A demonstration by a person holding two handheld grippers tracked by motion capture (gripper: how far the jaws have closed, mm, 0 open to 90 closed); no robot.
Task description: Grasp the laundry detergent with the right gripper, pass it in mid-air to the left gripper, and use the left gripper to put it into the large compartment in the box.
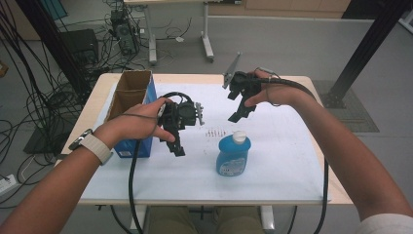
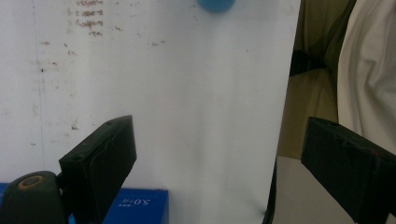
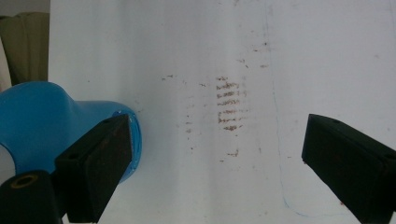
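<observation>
On white table (image 1: 287, 161), blue bottle (image 1: 233, 156) stands upright, white cap (image 1: 238, 136) pointing up.

blue bottle (image 1: 233, 155) with a white cap. blue box (image 1: 130, 109) (brown inside). white surface (image 1: 282, 161) with brown specks.

A blue bottle (image 1: 233, 154) with white cap stands upright on the white table sheet (image 1: 272, 161).
</observation>
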